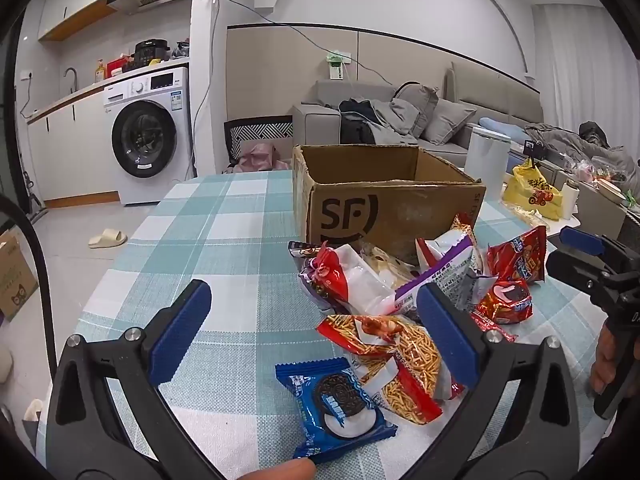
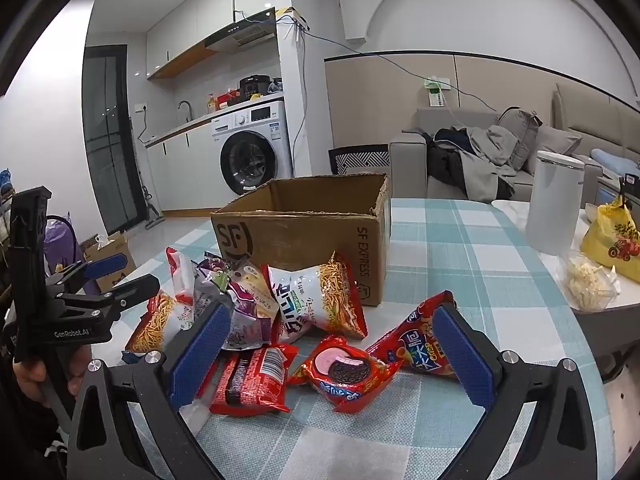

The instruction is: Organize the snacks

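Cardboard box [image 2: 304, 236] at the desk's [image 1: 224, 240] middle looks empty; the snack packets [image 2: 280, 320] all lie heaped before it. Left gripper [image 1: 312, 328] and right gripper [image 2: 332, 352] hover, jaws wide, empty.

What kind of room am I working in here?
Probably a small apartment with kitchen and living room combined: a washing machine under the kitchen counter, a grey sofa, and a checked-cloth table.
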Demonstrator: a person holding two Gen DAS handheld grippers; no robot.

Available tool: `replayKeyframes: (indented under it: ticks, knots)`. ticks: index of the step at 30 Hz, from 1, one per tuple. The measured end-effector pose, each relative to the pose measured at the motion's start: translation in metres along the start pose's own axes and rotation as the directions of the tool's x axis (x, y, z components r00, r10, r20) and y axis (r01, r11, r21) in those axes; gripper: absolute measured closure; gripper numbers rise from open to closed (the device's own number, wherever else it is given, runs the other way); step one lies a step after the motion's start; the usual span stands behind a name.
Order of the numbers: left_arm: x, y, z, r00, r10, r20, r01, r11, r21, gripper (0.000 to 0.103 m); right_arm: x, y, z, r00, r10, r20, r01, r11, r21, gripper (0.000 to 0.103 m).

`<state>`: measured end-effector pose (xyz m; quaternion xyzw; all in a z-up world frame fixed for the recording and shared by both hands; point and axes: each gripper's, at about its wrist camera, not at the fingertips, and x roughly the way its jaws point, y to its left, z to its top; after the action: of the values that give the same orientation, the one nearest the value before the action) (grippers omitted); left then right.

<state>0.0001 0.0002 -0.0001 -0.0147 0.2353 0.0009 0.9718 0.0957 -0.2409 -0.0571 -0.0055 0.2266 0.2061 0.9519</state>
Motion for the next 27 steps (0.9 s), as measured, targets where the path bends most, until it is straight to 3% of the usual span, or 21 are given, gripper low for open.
replayKeyframes:
  ticks: [27]
  knots:
    - [-0.0009, 0.0008, 0.003, 1.0, 0.001, 0.008, -0.001, 1.0, -0.002, 0.0, 0.0021, 0.0023, 0.0006, 1.0, -0.001, 0.0, 0.001, 1.0, -0.006, 0.0]
